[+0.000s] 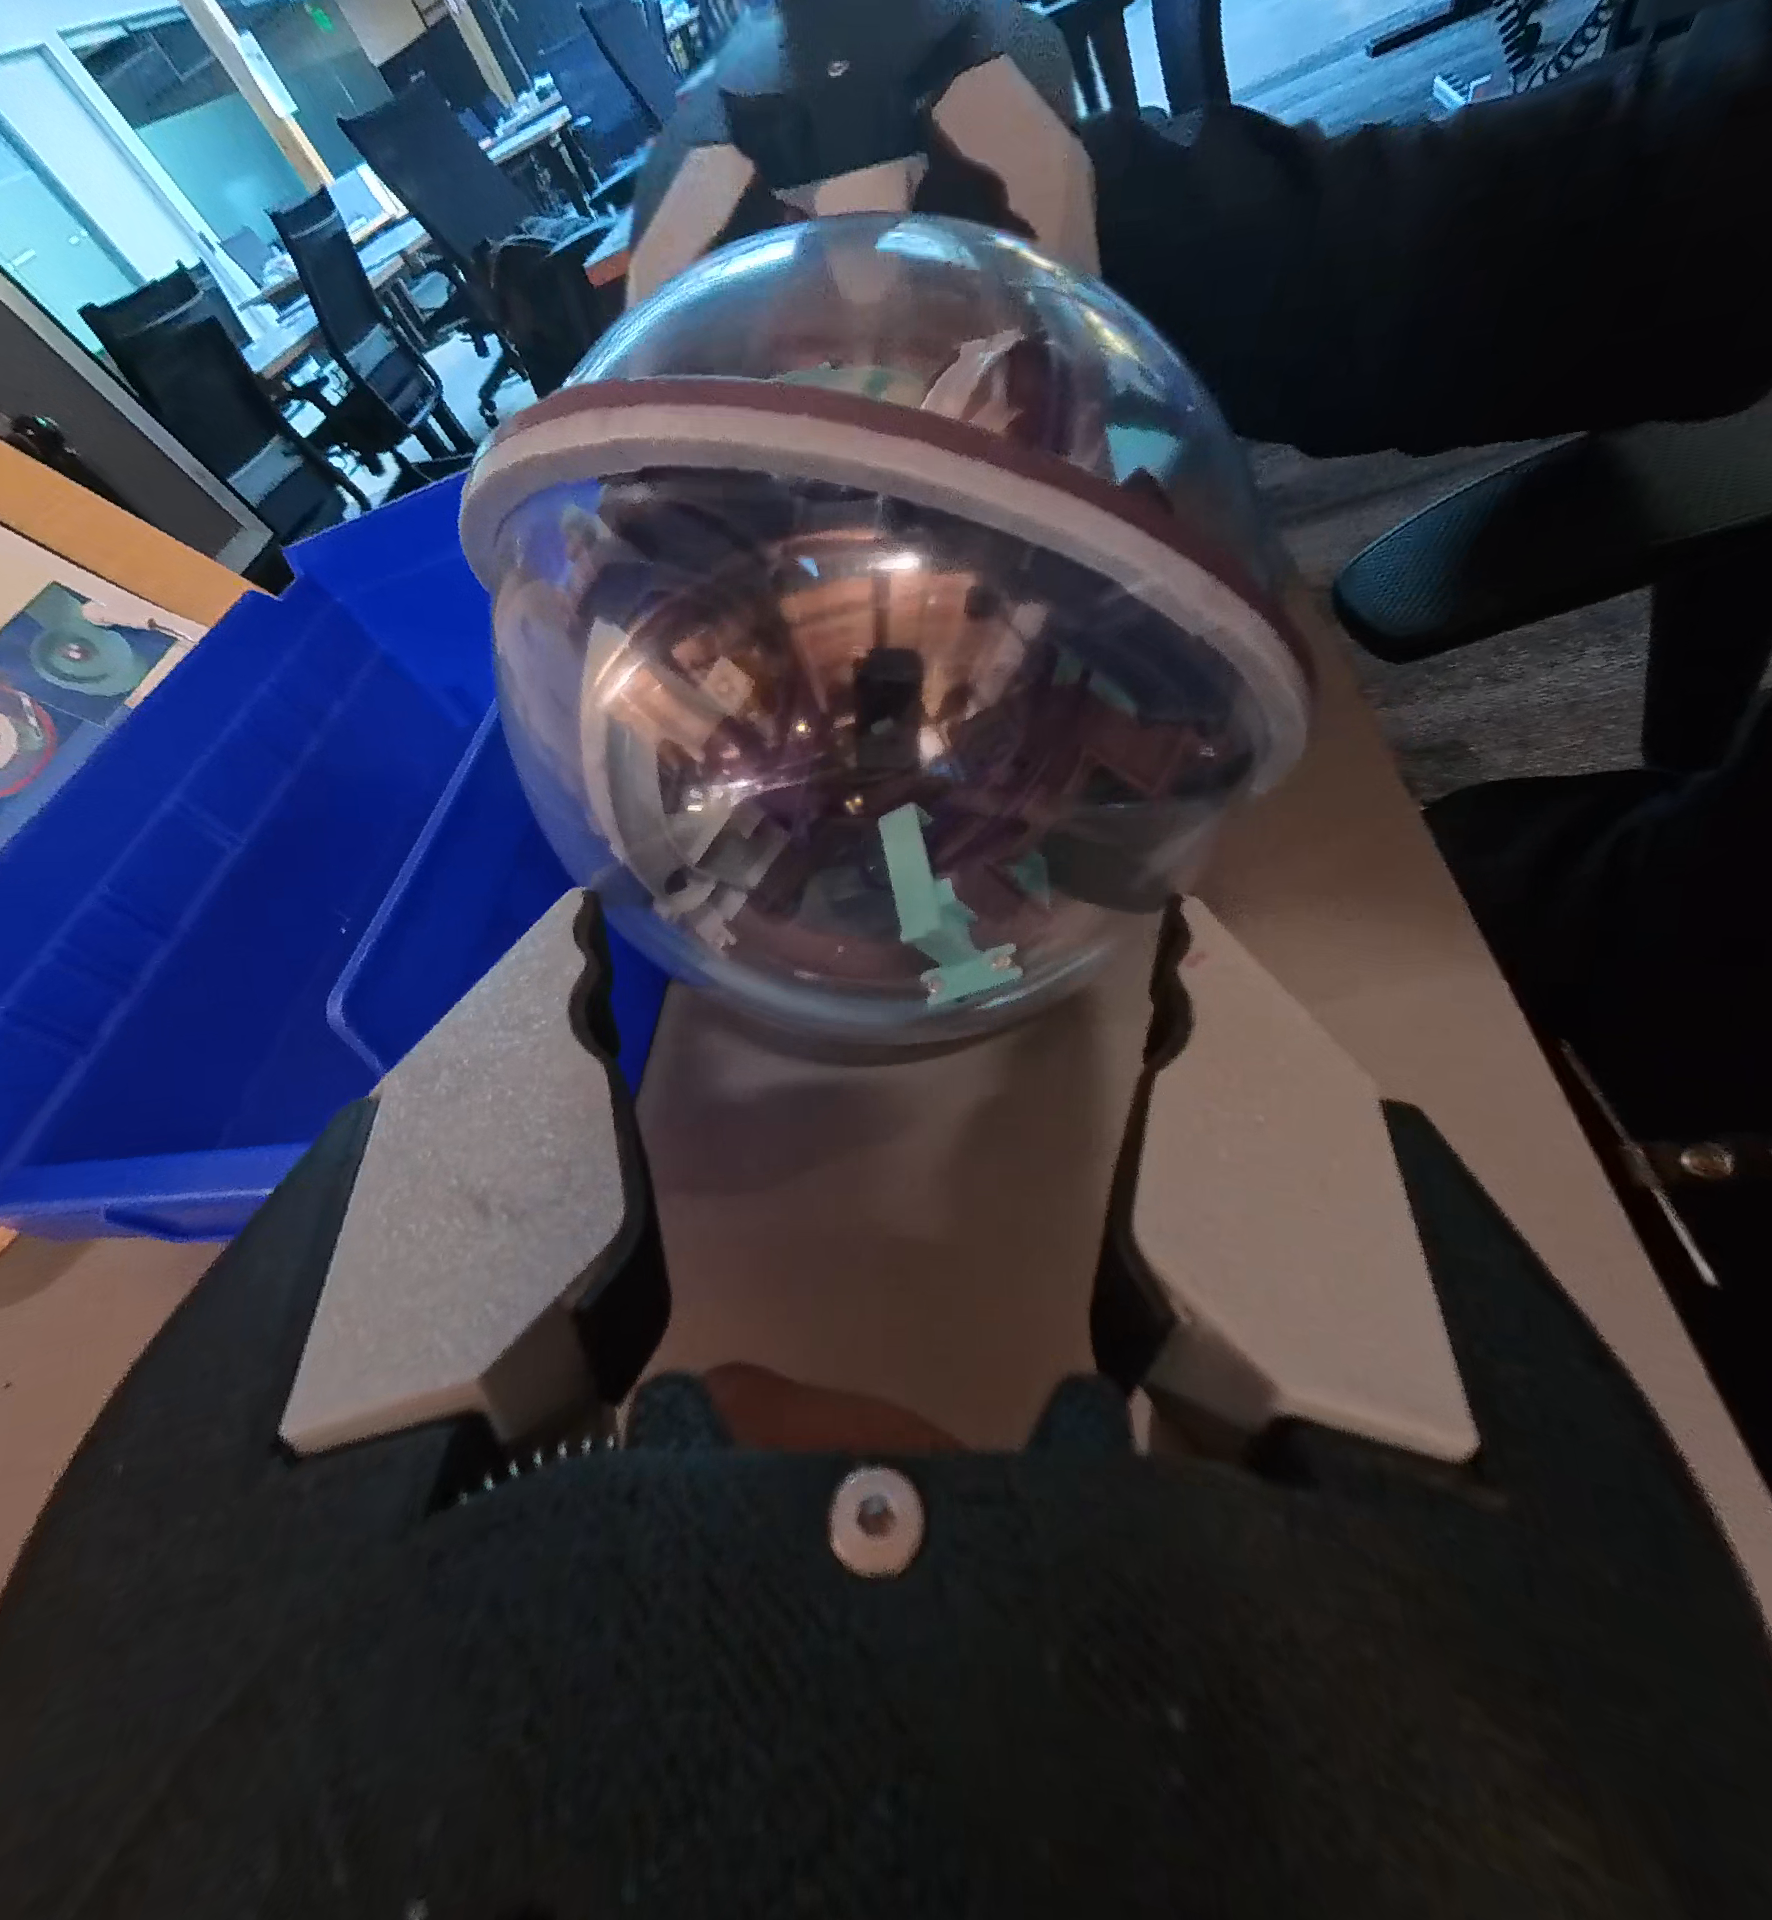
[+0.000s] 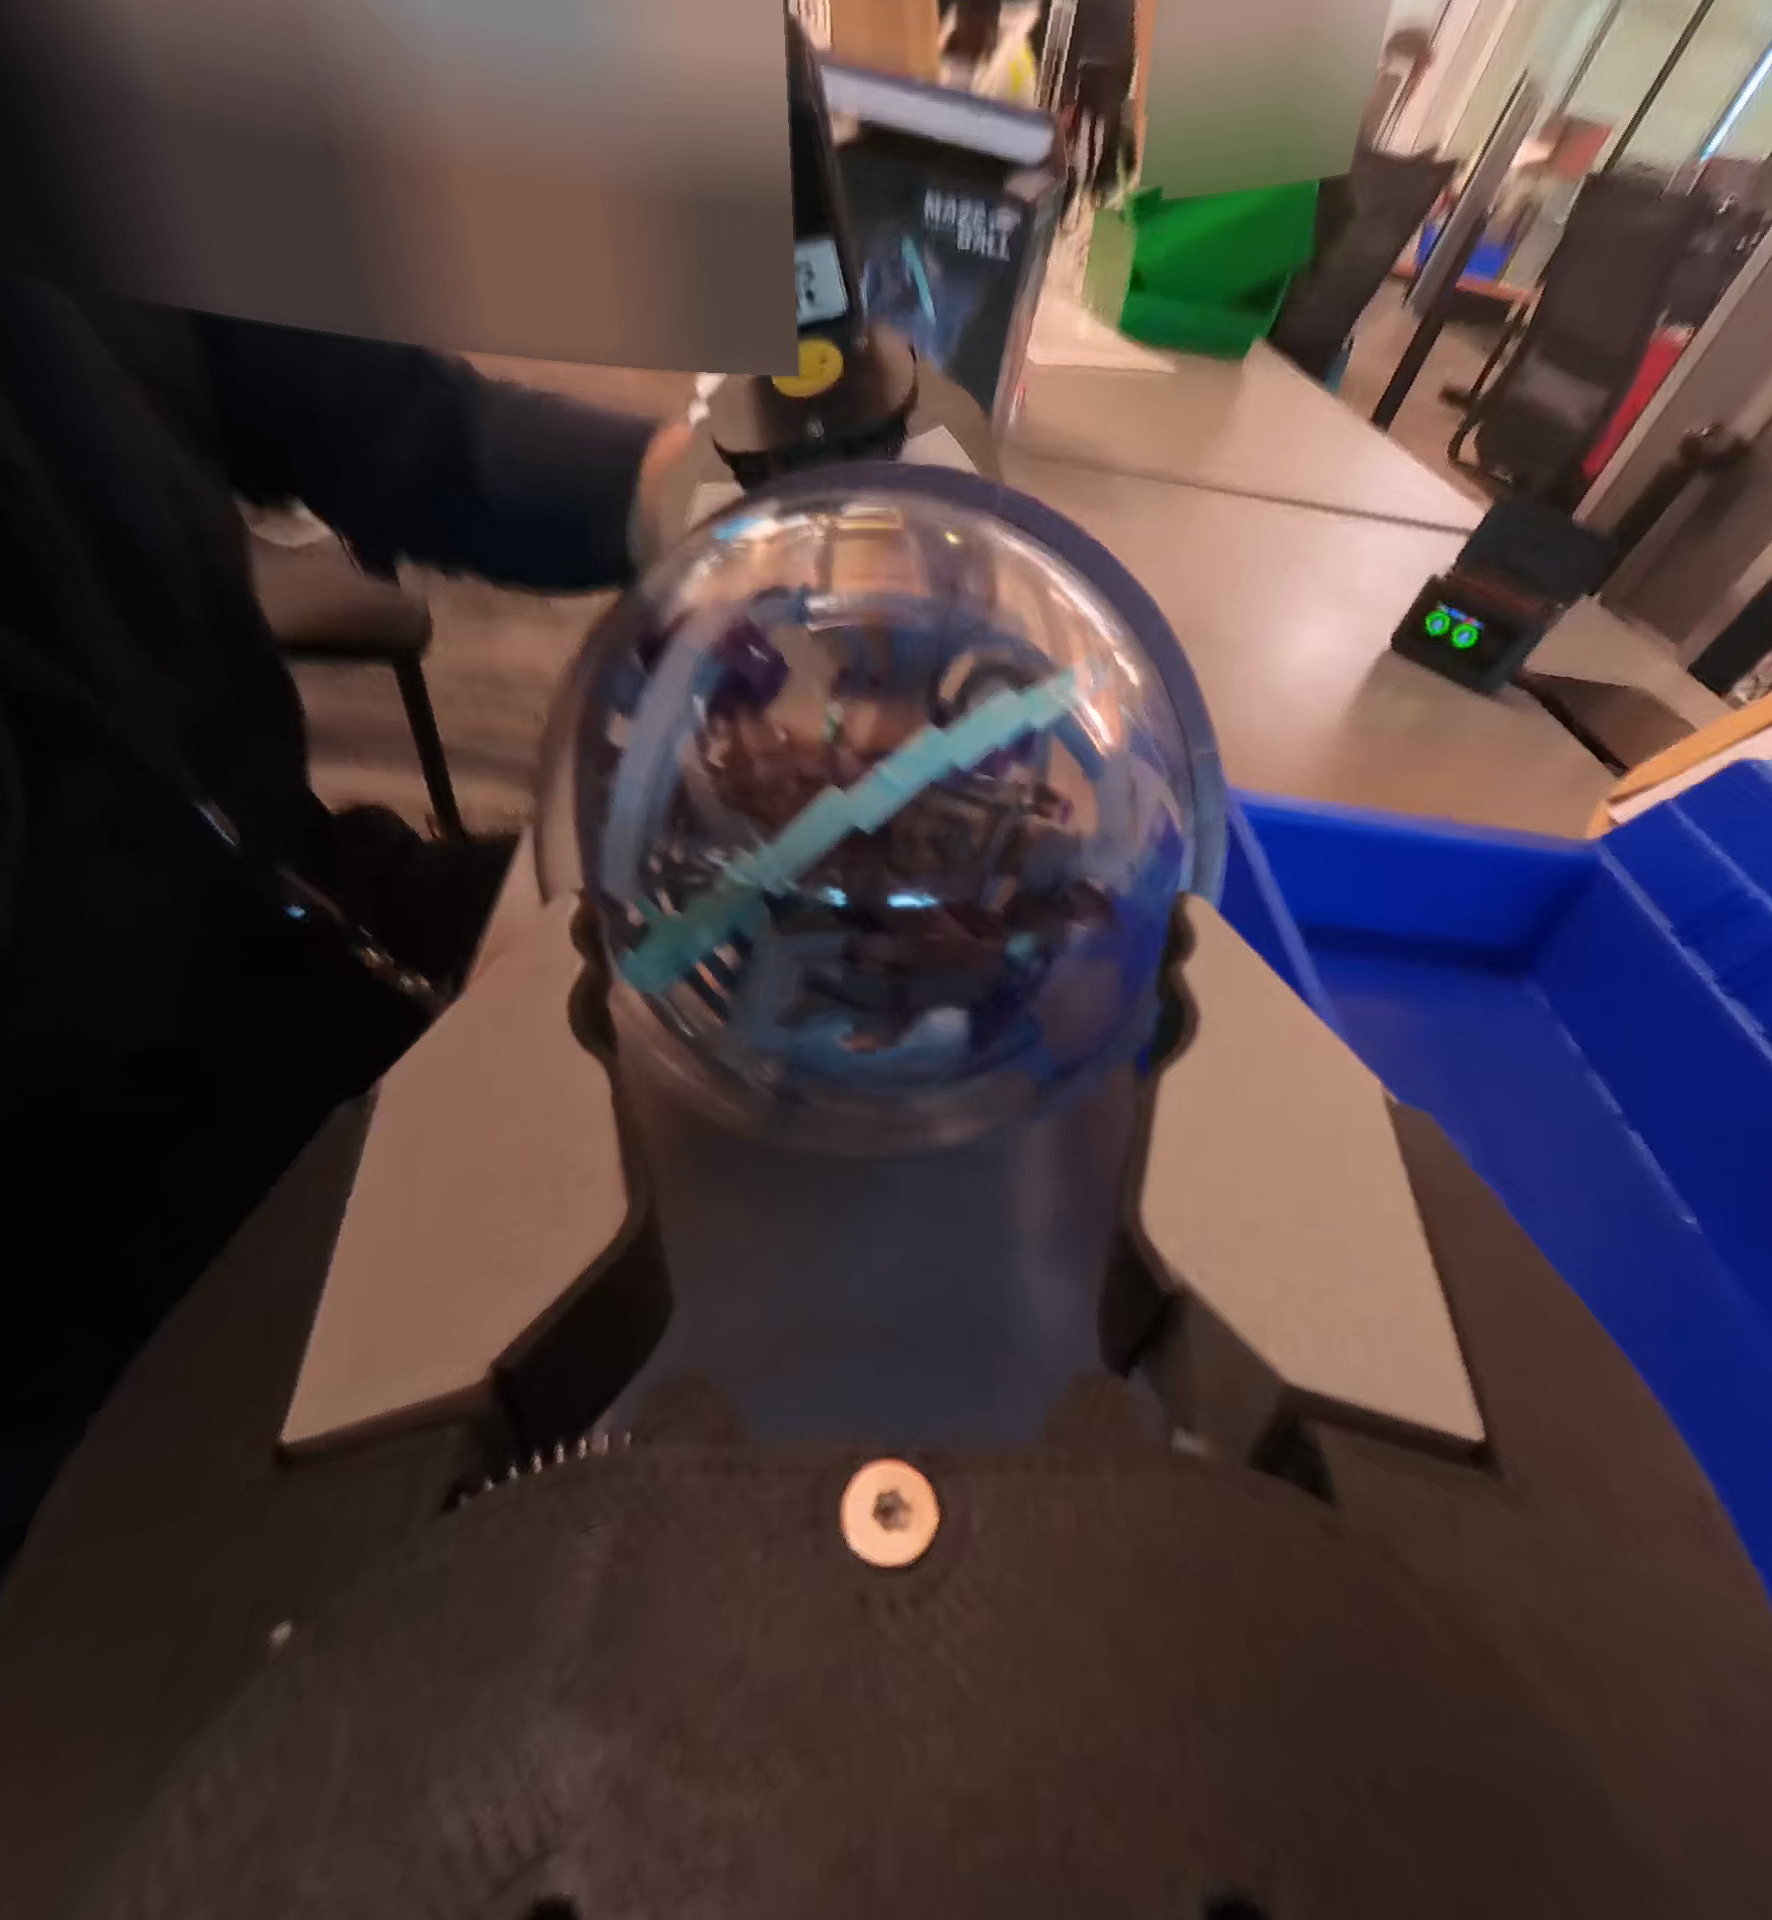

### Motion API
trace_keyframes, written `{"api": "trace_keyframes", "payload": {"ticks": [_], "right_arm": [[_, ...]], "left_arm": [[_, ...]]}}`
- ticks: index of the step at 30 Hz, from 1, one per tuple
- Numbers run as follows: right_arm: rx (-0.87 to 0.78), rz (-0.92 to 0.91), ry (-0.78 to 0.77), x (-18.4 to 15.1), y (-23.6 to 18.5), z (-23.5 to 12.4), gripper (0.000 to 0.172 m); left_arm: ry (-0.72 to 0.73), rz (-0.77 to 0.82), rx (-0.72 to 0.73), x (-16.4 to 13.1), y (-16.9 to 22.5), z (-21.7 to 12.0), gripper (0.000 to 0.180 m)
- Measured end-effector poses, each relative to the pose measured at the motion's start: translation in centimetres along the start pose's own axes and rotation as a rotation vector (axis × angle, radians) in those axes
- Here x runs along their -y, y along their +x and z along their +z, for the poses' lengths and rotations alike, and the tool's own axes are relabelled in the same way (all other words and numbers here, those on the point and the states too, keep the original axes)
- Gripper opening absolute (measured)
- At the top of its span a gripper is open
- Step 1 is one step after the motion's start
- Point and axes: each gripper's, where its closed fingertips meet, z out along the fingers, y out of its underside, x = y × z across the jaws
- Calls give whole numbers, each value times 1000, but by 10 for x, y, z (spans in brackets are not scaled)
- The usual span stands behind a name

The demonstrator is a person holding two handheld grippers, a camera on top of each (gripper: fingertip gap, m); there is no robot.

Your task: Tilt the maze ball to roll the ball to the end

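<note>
The maze ball (image 1: 887, 634) sits dead ahead between both claws, pinched from opposite sides. The left gripper (image 1: 882, 935) and the right gripper (image 2: 877, 966) each clamp its clear shell at their fingertips, equally near. Its rim band (image 1: 861, 436) runs crosswise, tilted.

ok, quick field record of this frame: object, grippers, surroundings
object: clear maze ball, pale band around it, teal track pieces inside
left gripper: fingertips on either side of the ball's near end
right gripper: fingertips flank the ball from the opposite side
support: grey table
nearby: blue bin
inner ball position: cannot tell
</note>
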Motion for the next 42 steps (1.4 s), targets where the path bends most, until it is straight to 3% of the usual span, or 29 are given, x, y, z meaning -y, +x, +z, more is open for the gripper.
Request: {"api": "trace_keyframes", "payload": {"ticks": [7, 13, 25, 42], "right_arm": [[-30, 46, -70, -13, -7, 16, 124], [8, 57, -75, -19, -2, 10, 127], [15, 68, -49, -20, 9, -7, 111], [-37, 143, -10, -26, 13, -14, 108]], "left_arm": [[-1, -3, 8, 2, 2, 1, 101], [-3, 33, 10, 3, 6, 0, 98], [49, 80, 25, 14, 5, -9, 79], [1, 0, 43, -3, -4, 8, 95]]}}
